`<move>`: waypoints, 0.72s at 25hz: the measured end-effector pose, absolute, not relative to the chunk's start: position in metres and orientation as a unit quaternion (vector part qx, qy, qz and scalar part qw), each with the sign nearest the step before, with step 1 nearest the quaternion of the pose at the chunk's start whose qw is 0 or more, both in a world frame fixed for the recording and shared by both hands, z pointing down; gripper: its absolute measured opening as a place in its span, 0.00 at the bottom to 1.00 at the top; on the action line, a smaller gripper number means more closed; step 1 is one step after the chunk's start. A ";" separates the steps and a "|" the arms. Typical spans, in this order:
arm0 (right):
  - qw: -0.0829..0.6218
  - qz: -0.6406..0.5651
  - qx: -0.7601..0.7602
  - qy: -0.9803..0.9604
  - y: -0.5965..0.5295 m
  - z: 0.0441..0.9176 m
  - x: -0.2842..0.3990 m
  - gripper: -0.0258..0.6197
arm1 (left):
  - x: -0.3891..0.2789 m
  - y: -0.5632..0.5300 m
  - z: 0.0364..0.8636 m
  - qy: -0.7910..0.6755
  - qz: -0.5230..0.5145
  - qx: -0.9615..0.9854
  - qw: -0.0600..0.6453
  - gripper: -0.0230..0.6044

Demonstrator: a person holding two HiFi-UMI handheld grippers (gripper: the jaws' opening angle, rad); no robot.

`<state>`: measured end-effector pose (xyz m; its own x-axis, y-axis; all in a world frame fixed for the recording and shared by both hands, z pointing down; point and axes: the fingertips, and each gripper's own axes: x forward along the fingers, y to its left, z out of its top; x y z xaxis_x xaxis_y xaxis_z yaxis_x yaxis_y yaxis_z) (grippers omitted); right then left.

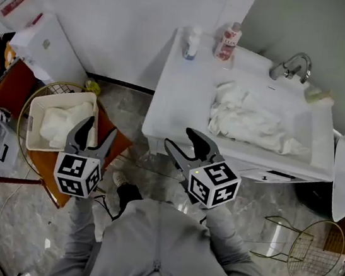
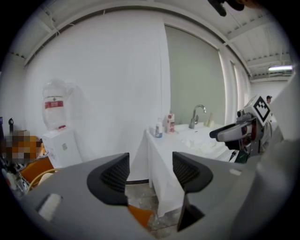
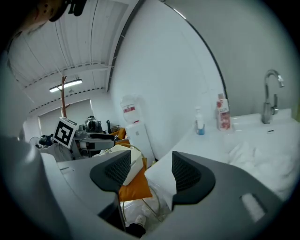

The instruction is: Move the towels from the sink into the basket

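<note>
- We hold both grippers just short of the front edge of the sink (image 1: 164, 104), touching nothing, and we judge that we are between loads.
- The left gripper (image 1: 97, 131) hangs well left of the sink. Its jaws are spread, with only floor and the sink's white side between them, so it carries nothing.
- The right gripper (image 1: 181, 140) sits near the sink's front left corner, jaws likewise apart and empty. We read that as ready for a fresh grab.
- The towels (image 1: 251, 123) lie in a crumpled white heap inside the sink's bowl, below the faucet (image 1: 291, 65) at the back rim.
- The basket (image 1: 32, 122) stands well left of the sink on an orange surface. It already holds white cloth (image 1: 60, 121), so part of the job looks done.
- Two bottles (image 1: 227, 41) stand on the sink's back left corner, away from the heap and unlikely to be knocked when we reach in.
</note>
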<state>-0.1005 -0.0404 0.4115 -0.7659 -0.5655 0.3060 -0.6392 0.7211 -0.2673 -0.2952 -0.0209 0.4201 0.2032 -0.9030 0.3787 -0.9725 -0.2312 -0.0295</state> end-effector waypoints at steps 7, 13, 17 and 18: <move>0.069 0.203 0.411 -0.886 -0.013 0.409 0.018 0.43 | -0.176 -0.026 0.403 -0.537 0.156 0.824 0.088 0.54; 0.035 0.201 0.503 -0.840 0.003 0.399 0.113 0.43 | -0.091 -0.040 0.388 -0.464 0.159 0.870 0.060 0.54; 0.018 0.203 0.559 -0.804 0.008 0.398 0.170 0.43 | -0.038 -0.056 0.384 -0.414 0.163 0.894 0.047 0.54; 0.016 0.203 0.571 -0.795 0.010 0.398 0.182 0.43 | -0.025 -0.060 0.384 -0.403 0.164 0.899 0.045 0.54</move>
<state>0.1821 0.0095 0.3982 -0.3477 -0.9015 0.2578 -0.9145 0.2654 -0.3053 -0.0253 -0.0602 0.3844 0.6218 -0.7098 0.3309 -0.7390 -0.6717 -0.0521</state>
